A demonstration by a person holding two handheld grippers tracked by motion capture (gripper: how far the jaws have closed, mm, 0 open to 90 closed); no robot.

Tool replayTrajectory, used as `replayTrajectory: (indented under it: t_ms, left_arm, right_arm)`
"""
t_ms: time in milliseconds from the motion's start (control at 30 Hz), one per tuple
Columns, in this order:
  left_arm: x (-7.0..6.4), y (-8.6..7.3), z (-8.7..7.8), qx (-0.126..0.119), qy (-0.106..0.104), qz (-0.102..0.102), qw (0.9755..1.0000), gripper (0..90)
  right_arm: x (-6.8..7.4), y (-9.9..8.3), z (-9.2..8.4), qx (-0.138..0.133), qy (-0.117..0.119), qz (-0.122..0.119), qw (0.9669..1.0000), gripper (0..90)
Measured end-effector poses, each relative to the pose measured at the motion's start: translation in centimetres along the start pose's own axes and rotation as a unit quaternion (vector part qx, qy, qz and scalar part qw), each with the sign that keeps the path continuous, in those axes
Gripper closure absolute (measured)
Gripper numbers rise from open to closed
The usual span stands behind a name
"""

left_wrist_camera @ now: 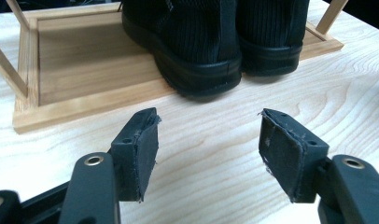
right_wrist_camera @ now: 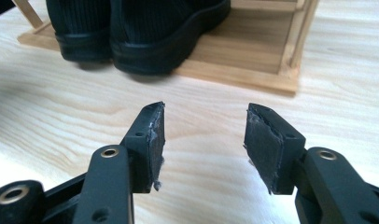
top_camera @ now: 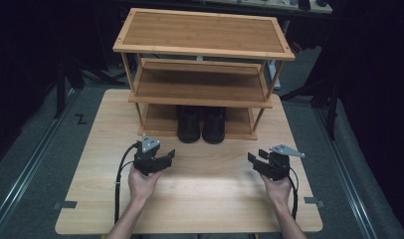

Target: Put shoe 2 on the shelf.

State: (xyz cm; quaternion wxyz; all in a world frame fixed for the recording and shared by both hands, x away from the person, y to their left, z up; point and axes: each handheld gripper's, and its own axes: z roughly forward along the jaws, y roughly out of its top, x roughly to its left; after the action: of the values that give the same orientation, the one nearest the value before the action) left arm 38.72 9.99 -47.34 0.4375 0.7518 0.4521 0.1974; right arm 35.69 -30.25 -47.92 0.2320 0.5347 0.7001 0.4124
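A pair of black boots [top_camera: 201, 124] stands side by side on the bottom shelf of a wooden rack [top_camera: 202, 47], their heels jutting over the shelf's front edge toward the person. The rack sits at the far end of a light wooden table [top_camera: 210, 199].

The left gripper [top_camera: 162, 158] hovers over the table in front of the rack, off to the left of the boots and angled toward them. Its jaws stand wide apart with nothing between them; in the left gripper view the boots [left_wrist_camera: 211, 42] lie ahead of the pads, well apart from them.

The right gripper [top_camera: 255, 160] is in front of the rack too, to the right of the boots, angled inward. Its jaws gape equally empty, the boots [right_wrist_camera: 131, 32] ahead and to the left.
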Motion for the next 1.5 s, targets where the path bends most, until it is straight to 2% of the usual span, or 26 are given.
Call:
replayTrajectory:
  t_ms: [233,433,733,900,1067,1100,1200,1233,1300,1500]
  left_arm:
    - [0.4,-1.7,-0.1,0.017,0.005,0.003,0.9998,37.4]
    - [1.0,-3.2,-0.2,0.031,0.02,0.004,0.9993,37.1]
    - [1.8,-5.3,-0.4,0.047,0.04,0.006,0.998,36.9]
    - [2.0,-6.0,-0.3,0.055,0.054,0.01,0.997,37.0]
    - [1.9,-6.4,-0.1,0.062,0.062,0.015,0.9961,37.0]
    - [1.9,-6.5,0.0,0.063,0.064,0.017,0.9958,37.0]
    - [2.0,-6.9,0.4,0.073,0.063,0.009,0.9953,37.0]
    - [2.0,-6.9,0.4,0.075,0.064,0.008,0.9951,35.3]
    - [2.0,-6.9,0.4,0.074,0.065,0.007,0.9951,35.0]
    - [1.9,-6.9,0.4,0.075,0.063,0.007,0.9952,32.9]
  right_arm:
    - [-0.6,-1.7,-0.5,0.01,-0.004,0.002,0.9999,48.0]
    - [-1.3,-3.3,-0.5,0.028,-0.027,-0.006,0.9992,48.0]
    - [-1.9,-4.8,-0.7,0.05,-0.055,-0.03,0.9968,47.6]
    - [-2.3,-5.6,-0.6,0.066,-0.069,-0.037,0.9948,46.8]
    - [-2.1,-5.7,-0.5,0.072,-0.082,-0.051,0.9927,46.6]
    - [-2.1,-5.8,-0.3,0.079,-0.083,-0.055,0.9919,46.2]
    - [-2.4,-5.9,-0.3,0.074,-0.074,-0.056,0.993,46.3]
    - [-2.3,-5.9,-0.3,0.076,-0.071,-0.045,0.9936,46.1]
    - [-2.5,-5.9,-0.3,0.078,-0.066,-0.039,0.9941,45.1]
    - [-2.5,-5.9,-0.3,0.08,-0.061,-0.038,0.9942,40.5]
